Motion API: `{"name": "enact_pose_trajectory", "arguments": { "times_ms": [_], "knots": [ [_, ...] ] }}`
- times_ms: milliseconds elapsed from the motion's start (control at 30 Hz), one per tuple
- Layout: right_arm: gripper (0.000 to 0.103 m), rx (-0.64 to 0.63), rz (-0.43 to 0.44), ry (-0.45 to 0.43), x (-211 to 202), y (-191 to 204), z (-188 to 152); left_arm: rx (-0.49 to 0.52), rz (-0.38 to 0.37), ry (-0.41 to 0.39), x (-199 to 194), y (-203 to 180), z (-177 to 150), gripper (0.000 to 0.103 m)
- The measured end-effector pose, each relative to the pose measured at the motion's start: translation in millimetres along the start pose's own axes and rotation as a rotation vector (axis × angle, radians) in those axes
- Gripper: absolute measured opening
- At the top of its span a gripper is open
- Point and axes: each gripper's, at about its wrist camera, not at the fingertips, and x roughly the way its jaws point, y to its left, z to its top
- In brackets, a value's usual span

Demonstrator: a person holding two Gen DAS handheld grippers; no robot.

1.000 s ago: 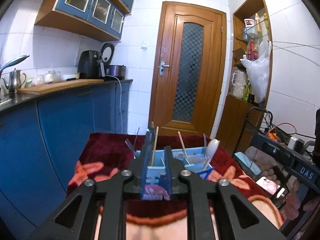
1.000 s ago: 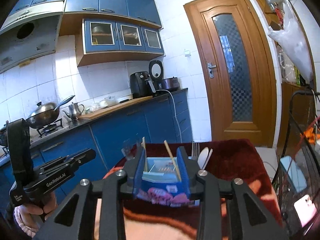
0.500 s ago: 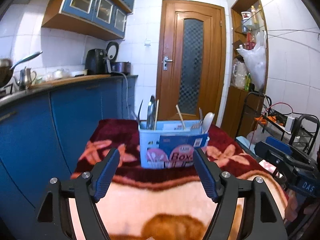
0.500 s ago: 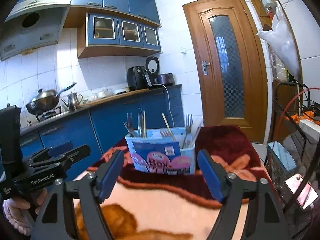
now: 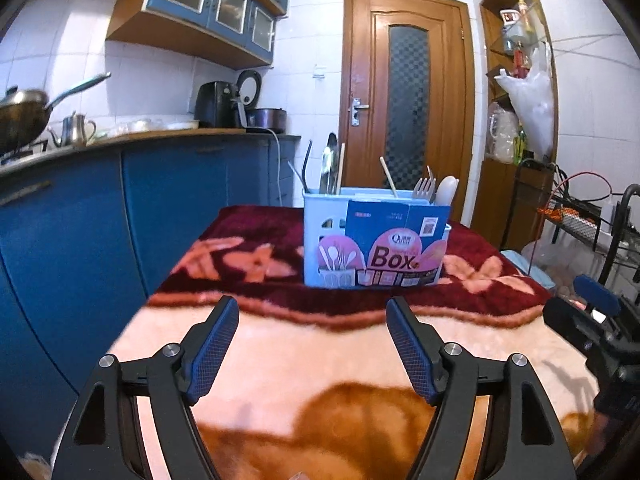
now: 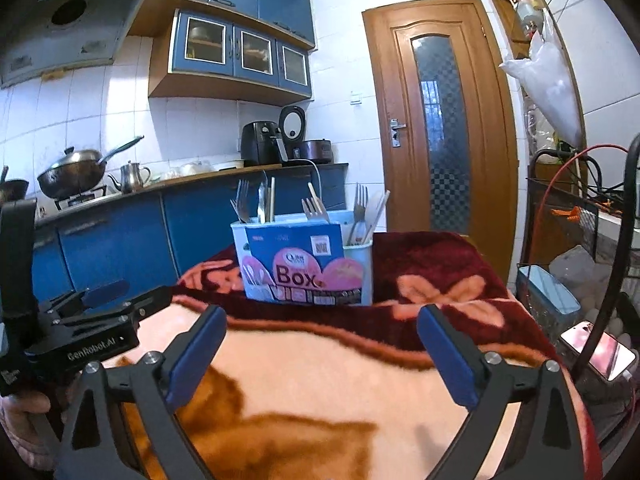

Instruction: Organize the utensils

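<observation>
Standing upright near the far edge of the blanket-covered table (image 5: pixel 256 360), the box (image 5: pixel 376 240) holds the utensils: forks (image 6: pixel 316 208), a white spoon (image 5: pixel 447 190), chopsticks (image 5: pixel 387 178) and some metal pieces, all handle-down or handle-up with their long axes vertical; which compartment each sits in cannot be made out. No loose utensil shows on the blanket, so by the look of it the sorting is done or nearly so. The left gripper (image 5: pixel 312 338) hangs over the near, pale part of the table with its jaws spread wide and nothing between them; the box lies straight ahead of it and slightly right of its centre line, well apart from the fingertips. The right gripper (image 6: pixel 322 338) is likewise spread wide and empty, and from it the box lies ahead and a little to the left, also well apart. Both tools face the box's printed front, side by side, the left one visible at the left edge of the right wrist view. Neither looks clearly nearer. Any further move on a utensil would call for a reach forward and up over the rim, closing across a vertical handle; the crowded stems could be knocked together.
</observation>
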Motion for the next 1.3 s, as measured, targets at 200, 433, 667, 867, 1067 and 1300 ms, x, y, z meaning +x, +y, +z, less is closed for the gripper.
{"name": "enact_pose_trajectory", "arguments": {
  "times_ms": [200, 433, 667, 867, 1067, 1300],
  "knots": [
    [0.101, -0.013, -0.055, -0.003, 2.7, -2.9, -13.6, -0.021, 0.036, 0.003, 4.9, 2.5, -10.5, 0.077],
    [0.101, 0.011, -0.068, -0.004, 5.7, -10.5, -18.3, -0.019, 0.064, 0.006, 13.3, 2.9, -15.7, 0.077],
    [0.101, 0.016, -0.070, -0.005, 6.0, -11.3, -19.6, -0.001, 0.062, 0.007, 15.0, -0.7, -18.3, 0.077],
    [0.101, 0.018, -0.070, -0.005, 5.8, -11.8, -19.5, 0.005, 0.064, 0.007, 14.8, -2.1, -19.7, 0.077],
    [0.101, 0.036, -0.067, 0.004, 5.9, -13.5, -19.9, 0.009, 0.060, 0.002, 14.6, -4.6, -20.8, 0.077],
    [0.101, 0.038, -0.070, 0.005, 6.7, -14.1, -19.7, 0.010, 0.061, 0.001, 14.7, -6.1, -21.6, 0.077]
  ]
}}
